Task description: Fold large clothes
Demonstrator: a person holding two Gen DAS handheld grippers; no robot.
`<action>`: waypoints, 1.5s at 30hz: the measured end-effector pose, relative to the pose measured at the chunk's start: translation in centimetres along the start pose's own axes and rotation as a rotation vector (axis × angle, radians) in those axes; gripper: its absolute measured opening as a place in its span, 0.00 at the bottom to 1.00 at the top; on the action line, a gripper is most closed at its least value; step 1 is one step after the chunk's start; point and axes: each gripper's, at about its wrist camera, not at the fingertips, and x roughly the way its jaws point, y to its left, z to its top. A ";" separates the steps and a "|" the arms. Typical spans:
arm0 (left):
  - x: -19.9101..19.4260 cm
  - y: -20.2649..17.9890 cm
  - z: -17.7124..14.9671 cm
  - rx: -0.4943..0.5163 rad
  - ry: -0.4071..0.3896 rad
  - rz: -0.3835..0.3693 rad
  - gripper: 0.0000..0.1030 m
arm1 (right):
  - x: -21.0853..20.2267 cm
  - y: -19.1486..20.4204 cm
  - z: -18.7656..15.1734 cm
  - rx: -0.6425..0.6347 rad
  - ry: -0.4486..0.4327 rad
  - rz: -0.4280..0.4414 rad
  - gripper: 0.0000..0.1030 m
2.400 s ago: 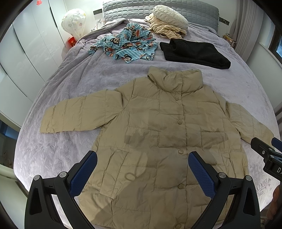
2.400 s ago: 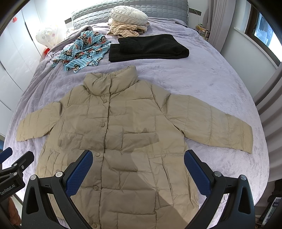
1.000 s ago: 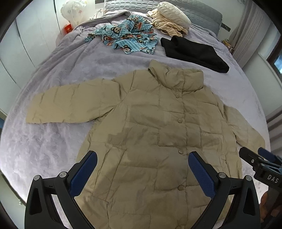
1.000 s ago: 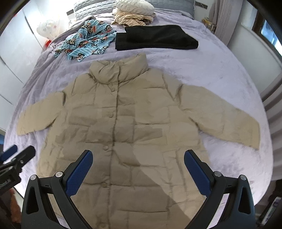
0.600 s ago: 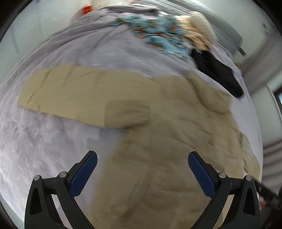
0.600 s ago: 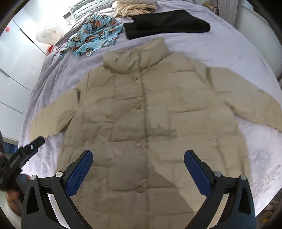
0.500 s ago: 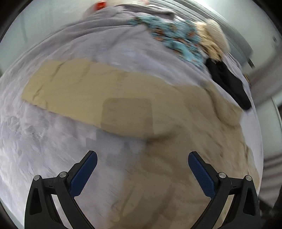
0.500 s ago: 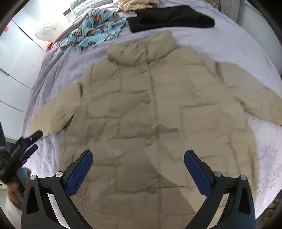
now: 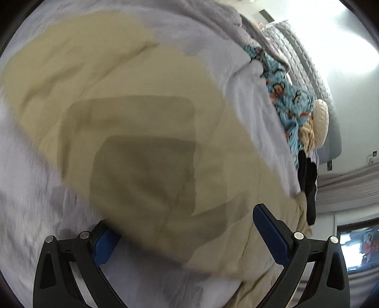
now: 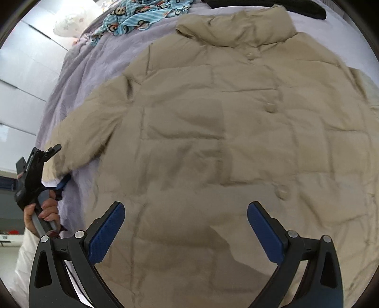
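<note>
Lilac bedspread (image 10: 78,78) under beige coat (image 10: 225,142); both hand-held grippers, left (image 9: 187,233) and right (image 10: 186,228), spread wide.

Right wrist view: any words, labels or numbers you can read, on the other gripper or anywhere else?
Left gripper: white lettering runs along its black body, too small and blurred to read.
Red label on the same gripper's back end: unreadable.
Blue cloth: cartoon faces only, no words.
Jacket: no label or print showing, just plain buttons.
Left wrist view: motion-blurred, nothing readable.
</note>
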 end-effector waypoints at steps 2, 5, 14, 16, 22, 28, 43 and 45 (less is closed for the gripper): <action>0.4 -0.8 1.4 0.015 -0.030 0.017 1.00 | 0.5 0.6 0.6 0.003 -0.019 0.023 1.00; 1.3 -1.9 3.4 0.011 -0.068 0.045 0.93 | 1.3 2.0 2.0 -0.020 -0.032 0.057 1.00; -3.0 -4.2 5.3 0.201 -0.134 0.056 0.14 | 2.3 5.9 6.6 -0.022 -0.127 0.152 0.94; -4.6 -5.7 4.9 0.279 -0.163 0.040 0.14 | 2.9 6.5 7.3 -0.012 -0.133 0.171 0.37; -7.1 -11.3 2.9 0.464 -0.206 -0.039 0.07 | 6.3 7.9 8.5 0.004 -0.090 0.253 0.11; -8.0 -18.4 -1.9 0.627 -0.198 -0.140 0.07 | 11.7 8.1 8.3 0.023 0.027 0.330 0.11; 6.0 -34.1 -21.7 1.013 0.081 -0.098 0.07 | 2.9 -8.3 7.5 0.146 -0.052 0.242 0.12; 9.3 -34.1 -24.6 1.067 0.123 -0.008 0.08 | 1.6 -11.4 7.5 0.166 -0.078 0.161 0.12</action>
